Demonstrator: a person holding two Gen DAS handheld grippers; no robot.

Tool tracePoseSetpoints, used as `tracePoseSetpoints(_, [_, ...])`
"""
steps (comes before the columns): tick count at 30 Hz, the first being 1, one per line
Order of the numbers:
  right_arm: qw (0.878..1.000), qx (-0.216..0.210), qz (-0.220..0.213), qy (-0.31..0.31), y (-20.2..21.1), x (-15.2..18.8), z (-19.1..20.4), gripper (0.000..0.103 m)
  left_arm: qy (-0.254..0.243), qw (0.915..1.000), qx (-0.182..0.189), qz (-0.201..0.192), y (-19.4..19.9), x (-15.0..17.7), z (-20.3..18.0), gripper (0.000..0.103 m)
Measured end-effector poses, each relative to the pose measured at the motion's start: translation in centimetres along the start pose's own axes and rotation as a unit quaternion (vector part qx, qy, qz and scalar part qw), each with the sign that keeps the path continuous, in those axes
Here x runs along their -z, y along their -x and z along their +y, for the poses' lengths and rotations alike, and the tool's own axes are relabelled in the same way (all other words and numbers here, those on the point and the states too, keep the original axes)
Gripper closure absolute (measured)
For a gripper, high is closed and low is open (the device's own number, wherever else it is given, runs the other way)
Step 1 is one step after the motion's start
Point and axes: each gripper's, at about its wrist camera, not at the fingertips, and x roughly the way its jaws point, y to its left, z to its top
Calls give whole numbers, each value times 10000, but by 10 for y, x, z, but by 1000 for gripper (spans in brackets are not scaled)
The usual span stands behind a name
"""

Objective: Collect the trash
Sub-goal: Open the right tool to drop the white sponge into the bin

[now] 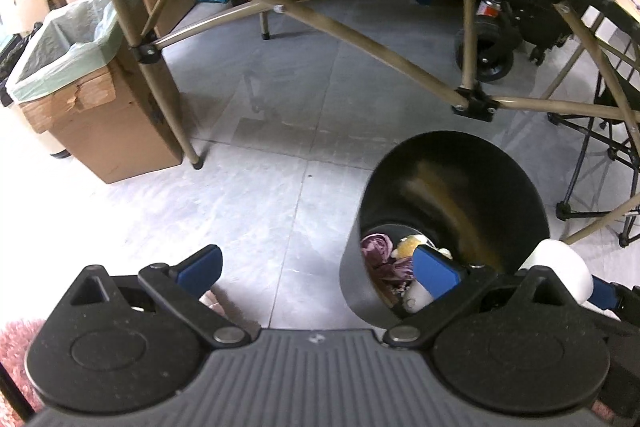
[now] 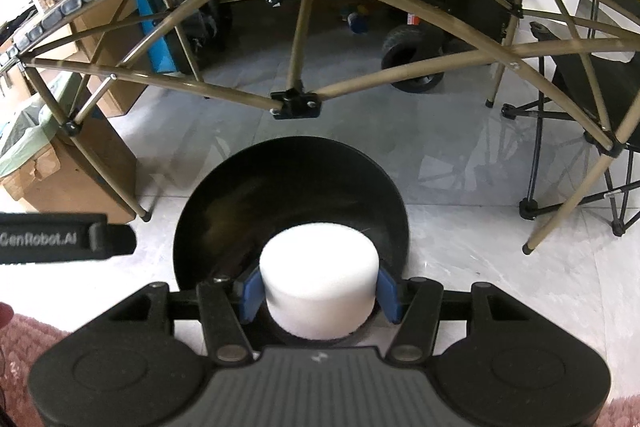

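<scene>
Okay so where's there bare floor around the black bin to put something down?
Bare grey floor lies between the black bin and the cardboard box, and ahead of the bin up to the table frame. It is crowded on the bin's right, by the folding chair legs, and inside the bin, where trash lies.

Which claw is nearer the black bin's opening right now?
Right. The right claw holds the white foam cylinder directly over the black bin; the left claw, open and empty, hangs beside it.
</scene>
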Motion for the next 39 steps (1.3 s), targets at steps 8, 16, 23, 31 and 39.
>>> tracePoseSetpoints(8, [9999,-17,152,-15,-18,-11,14,47,197,9997,-128,104,-6,2,27,0])
tracePoseSetpoints(16, [9995,-87,301,-51,-31,-17,26,47,358,9988,-244,210,-14,4,52,0])
tracePoseSetpoints(23, [9992,-58,399,-36,-40,-18,33,47,436,9982,-311,265,-18,6,65,0])
tracePoseSetpoints(31, [9987,-71,495,27,-47,-16,40,47,448,9980,-321,309,-21,7,69,0])
tracePoseSetpoints(39, [9988,-38,479,22,-48,-15,41,46,409,9983,-288,305,-20,8,67,0])
